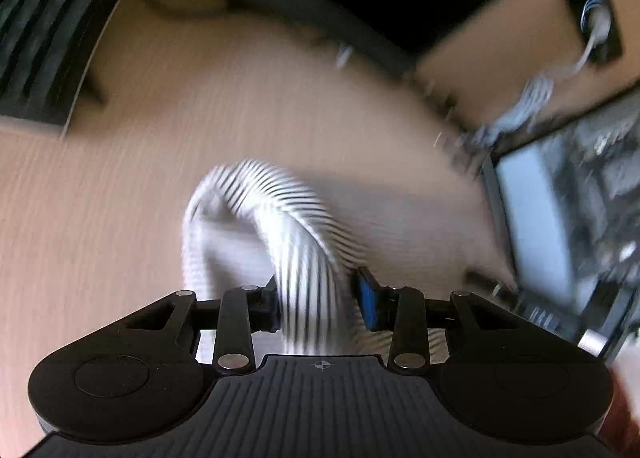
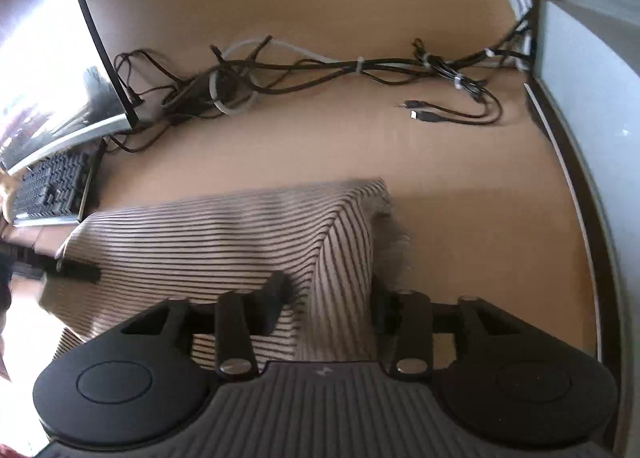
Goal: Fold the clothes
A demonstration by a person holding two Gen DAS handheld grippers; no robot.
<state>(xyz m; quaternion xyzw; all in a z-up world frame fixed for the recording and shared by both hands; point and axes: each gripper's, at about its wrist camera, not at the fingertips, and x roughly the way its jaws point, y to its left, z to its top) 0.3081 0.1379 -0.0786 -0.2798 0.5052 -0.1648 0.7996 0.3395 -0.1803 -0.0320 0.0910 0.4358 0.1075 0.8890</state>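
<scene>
A white cloth with thin black stripes (image 2: pixel 224 234) is lifted over the wooden table (image 2: pixel 320 145). My right gripper (image 2: pixel 332 298) is shut on a bunched corner of it, and the cloth stretches away to the left. The tip of the other gripper (image 2: pixel 76 270) pinches its far left edge. In the blurred left wrist view, my left gripper (image 1: pixel 316 298) is shut on a twisted fold of the same striped cloth (image 1: pixel 288 225), which arcs up and forward above the table (image 1: pixel 200 117).
A tangle of black and white cables (image 2: pixel 280 69) lies across the back of the table. A curved monitor (image 2: pixel 60 57) and a keyboard (image 2: pixel 52 185) stand at the left. A grey wall panel (image 2: pixel 592 105) borders the right edge.
</scene>
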